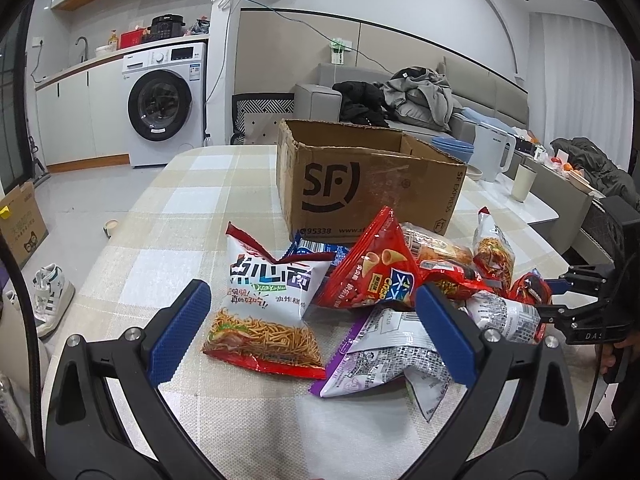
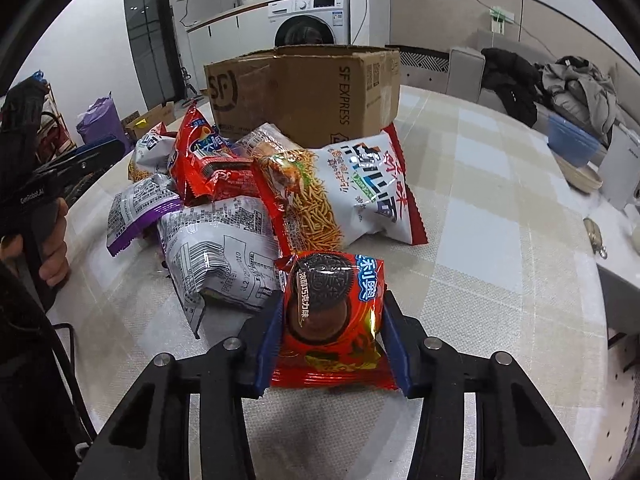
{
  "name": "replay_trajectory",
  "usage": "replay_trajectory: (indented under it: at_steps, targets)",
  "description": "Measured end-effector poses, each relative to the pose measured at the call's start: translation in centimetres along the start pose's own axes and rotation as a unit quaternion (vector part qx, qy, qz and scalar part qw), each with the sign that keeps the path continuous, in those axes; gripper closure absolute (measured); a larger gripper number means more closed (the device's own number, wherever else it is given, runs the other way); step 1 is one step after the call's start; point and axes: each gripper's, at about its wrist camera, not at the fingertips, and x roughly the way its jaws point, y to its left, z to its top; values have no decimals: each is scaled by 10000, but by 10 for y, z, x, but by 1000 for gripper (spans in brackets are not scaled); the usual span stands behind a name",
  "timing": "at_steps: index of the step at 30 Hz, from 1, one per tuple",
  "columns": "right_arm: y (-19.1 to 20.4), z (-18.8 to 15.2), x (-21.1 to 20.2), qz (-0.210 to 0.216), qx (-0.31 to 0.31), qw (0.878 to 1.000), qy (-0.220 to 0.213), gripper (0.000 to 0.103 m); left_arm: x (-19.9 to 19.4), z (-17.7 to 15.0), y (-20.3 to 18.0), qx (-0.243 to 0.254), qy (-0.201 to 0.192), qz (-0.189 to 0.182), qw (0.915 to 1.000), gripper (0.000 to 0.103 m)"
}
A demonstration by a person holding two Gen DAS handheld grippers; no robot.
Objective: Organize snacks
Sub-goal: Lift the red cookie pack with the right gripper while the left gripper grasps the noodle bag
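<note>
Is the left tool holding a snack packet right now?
No: the left tool stands wide open above the table, its blue pads either side of the noodle snack bag and touching no packet.

I note the snack bags (image 1: pixel 360 292) heaped on the desk (image 1: pixel 168 216) before the cardboard box (image 1: pixel 368 184), which stands toward the far edge.
</note>
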Motion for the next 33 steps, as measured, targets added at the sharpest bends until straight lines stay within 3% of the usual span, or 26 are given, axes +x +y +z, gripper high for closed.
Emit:
replay_trajectory:
  at_steps: [21, 27, 33]
  targets:
    - [17, 12, -34, 314, 32, 9914, -1272, 56, 5, 1, 6, -115, 153, 99, 9998, 1]
    - [30, 15, -53, 513, -120, 9807, -1885, 56, 19, 1, 20, -470, 433, 31, 9980, 1]
    - [36, 18, -50, 588, -131, 9798, -1906, 56, 38, -2, 38, -926, 767, -120, 9927, 1]
